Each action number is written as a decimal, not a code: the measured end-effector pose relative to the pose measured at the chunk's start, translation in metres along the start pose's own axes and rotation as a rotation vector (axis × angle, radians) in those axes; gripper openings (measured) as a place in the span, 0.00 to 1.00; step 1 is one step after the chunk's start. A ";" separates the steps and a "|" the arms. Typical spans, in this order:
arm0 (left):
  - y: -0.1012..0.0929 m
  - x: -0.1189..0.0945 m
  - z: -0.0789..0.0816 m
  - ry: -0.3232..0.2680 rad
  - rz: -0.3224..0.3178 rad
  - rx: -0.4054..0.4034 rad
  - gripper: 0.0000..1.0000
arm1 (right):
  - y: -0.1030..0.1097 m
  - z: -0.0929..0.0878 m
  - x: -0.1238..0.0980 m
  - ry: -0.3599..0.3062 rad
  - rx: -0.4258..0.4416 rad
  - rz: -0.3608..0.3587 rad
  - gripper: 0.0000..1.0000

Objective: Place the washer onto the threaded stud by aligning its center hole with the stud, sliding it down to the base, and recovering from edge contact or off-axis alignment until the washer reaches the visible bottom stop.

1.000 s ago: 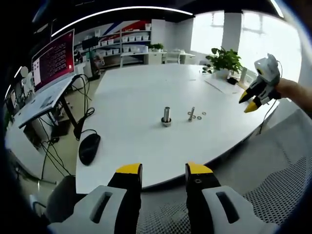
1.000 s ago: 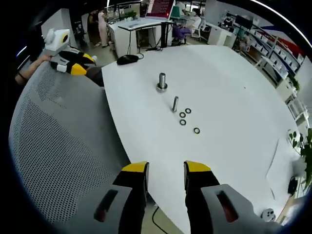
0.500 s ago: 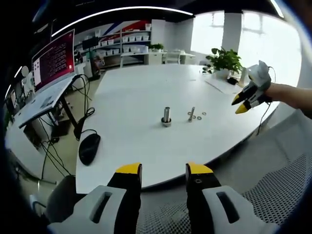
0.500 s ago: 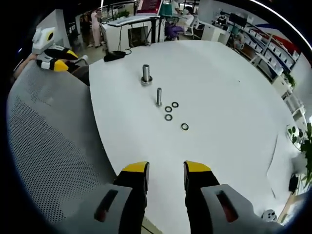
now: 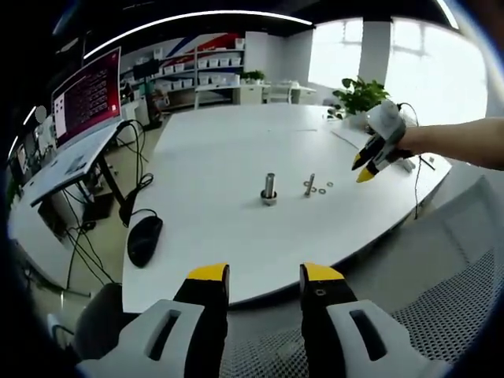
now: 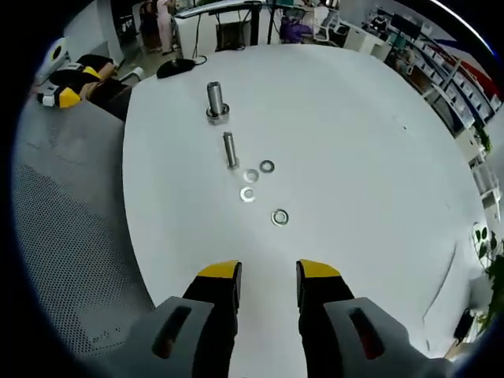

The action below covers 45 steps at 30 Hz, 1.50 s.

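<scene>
Left gripper view: left tongs (image 5: 264, 277) parted, holding nothing, hanging back off the near edge of the white desk (image 5: 220, 165). Thick stud on its base (image 5: 268, 188) stands mid-desk, thinner threaded stud (image 5: 309, 184) just beside it, loose washers (image 5: 320, 187) flat at its foot (ready to pick). Right tongs (image 5: 362, 168) reach in over the far desk edge, angled toward the washers. Mouse (image 5: 144, 239) near the left edge, well apart.

Right gripper view: right tongs (image 6: 268, 277) released and empty, above the desk (image 6: 354, 157). Nearest washer (image 6: 279, 217) lies straight ahead, two more washers (image 6: 249, 194) closer to the threaded stud (image 6: 230, 150); none on it yet. Open desk all round, approach unobstructed. Left tongs (image 6: 63, 96) sit off the desk corner, their state I cannot tell here.
</scene>
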<state>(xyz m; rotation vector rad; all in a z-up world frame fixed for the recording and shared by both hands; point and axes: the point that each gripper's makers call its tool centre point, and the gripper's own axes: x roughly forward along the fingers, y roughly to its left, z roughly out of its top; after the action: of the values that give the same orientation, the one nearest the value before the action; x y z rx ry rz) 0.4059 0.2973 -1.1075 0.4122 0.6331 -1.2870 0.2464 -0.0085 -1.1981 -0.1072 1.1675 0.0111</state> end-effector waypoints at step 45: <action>0.002 0.001 0.000 0.005 0.009 -0.008 0.34 | 0.034 0.049 0.063 0.118 -0.197 0.142 0.25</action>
<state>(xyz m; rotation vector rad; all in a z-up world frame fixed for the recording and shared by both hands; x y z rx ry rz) 0.4078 0.2967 -1.1084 0.4112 0.6400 -1.2750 0.3139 0.0265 -1.2401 -0.2006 1.2888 0.2483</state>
